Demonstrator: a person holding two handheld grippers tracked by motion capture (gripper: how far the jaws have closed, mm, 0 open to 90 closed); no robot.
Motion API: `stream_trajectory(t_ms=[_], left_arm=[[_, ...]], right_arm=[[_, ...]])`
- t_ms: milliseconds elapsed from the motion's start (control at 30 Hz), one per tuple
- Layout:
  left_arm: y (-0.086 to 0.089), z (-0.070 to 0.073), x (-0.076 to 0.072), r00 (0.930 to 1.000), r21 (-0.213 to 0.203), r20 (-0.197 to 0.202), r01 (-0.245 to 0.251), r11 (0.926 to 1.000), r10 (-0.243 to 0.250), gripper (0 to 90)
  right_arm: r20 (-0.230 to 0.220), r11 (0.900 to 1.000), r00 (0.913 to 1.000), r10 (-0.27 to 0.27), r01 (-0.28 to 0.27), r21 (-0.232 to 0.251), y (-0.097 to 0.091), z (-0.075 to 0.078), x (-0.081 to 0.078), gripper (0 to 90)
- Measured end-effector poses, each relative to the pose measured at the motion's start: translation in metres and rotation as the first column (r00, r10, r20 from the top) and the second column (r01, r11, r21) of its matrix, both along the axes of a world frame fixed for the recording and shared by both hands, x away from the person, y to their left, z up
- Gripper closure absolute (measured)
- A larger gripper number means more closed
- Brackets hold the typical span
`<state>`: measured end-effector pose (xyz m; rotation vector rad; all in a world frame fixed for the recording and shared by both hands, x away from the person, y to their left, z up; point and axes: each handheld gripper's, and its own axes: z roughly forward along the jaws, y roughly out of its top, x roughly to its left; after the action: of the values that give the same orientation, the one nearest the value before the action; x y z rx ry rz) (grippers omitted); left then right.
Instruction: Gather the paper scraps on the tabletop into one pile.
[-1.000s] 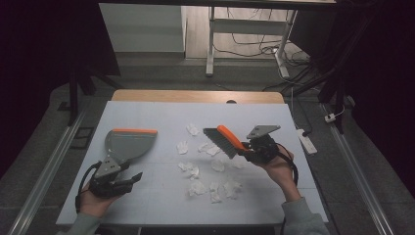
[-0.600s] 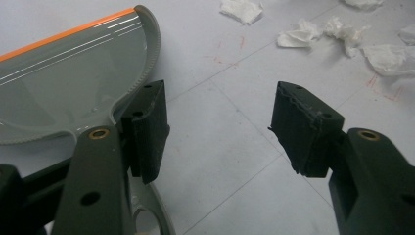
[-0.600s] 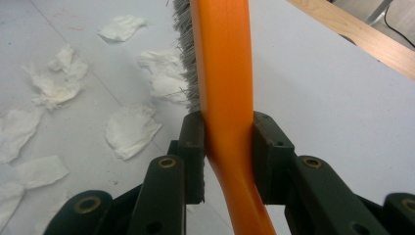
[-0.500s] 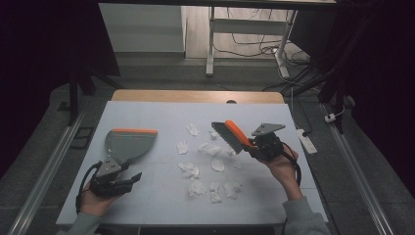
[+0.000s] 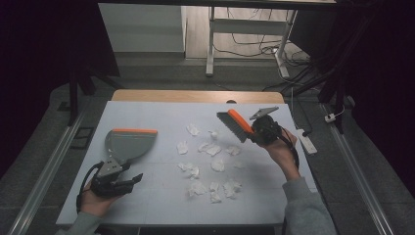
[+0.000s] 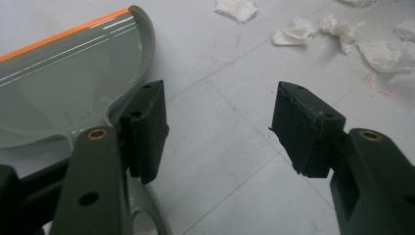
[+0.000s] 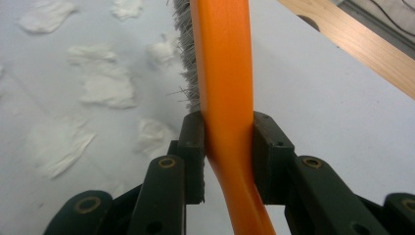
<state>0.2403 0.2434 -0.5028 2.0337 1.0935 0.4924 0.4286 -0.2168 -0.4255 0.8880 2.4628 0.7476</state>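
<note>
Brush clamped in rt claw, above paper scraps.

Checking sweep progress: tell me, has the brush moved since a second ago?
Yes. The brush has shifted right and toward the table's far wooden edge.

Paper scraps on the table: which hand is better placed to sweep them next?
Right, probably. Its claw is shut on the brush, beside the paper scraps. The left claw is open, by the dustpan.
</note>
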Motion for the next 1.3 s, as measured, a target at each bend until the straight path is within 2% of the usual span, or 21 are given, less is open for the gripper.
stream_trajectory(t_ms=[300,500,700,833,933,1067,1300], left_arm=[[0.001,-0.002,-0.001,0.9999,-0.008,-0.010,0.007,0.9999,-0.007,38.6],[-0.001,-0.003,0.003,0.9999,-0.005,-0.015,0.005,1.0000,-0.005,38.3],[-0.004,-0.002,0.007,0.9999,0.003,-0.014,0.009,1.0000,-0.009,37.8],[-0.004,-0.004,0.010,0.9998,-0.001,-0.020,0.009,1.0000,-0.009,37.4],[-0.003,-0.005,0.010,0.9997,0.000,-0.024,0.010,1.0000,-0.010,37.1],[-0.004,-0.005,0.008,0.9997,-0.005,-0.022,0.011,0.9999,-0.011,37.1],[-0.007,-0.006,0.007,0.9995,0.000,-0.024,0.021,0.9998,-0.021,36.9]], right_arm=[[-0.025,0.9951,0.9994,-0.024,0.022,-0.096,0.018,0.000,0.033,69.2],[-0.039,0.9830,0.9984,-0.040,0.032,-0.181,0.033,-0.005,0.049,69.2],[-0.062,0.9676,0.9975,-0.031,0.015,-0.252,0.048,-0.014,0.061,69.3],[-0.073,0.9526,0.9973,0.005,-0.026,-0.303,0.061,-0.022,0.065,69.3],[-0.084,0.9493,0.9958,0.037,-0.061,-0.308,0.070,-0.025,0.065,69.4],[-0.077,0.9331,0.9932,0.088,-0.109,-0.343,0.078,-0.027,0.061,69.5],[-0.102,0.9054,0.9806,0.168,-0.194,-0.378,0.079,-0.027,0.046,70.4]])
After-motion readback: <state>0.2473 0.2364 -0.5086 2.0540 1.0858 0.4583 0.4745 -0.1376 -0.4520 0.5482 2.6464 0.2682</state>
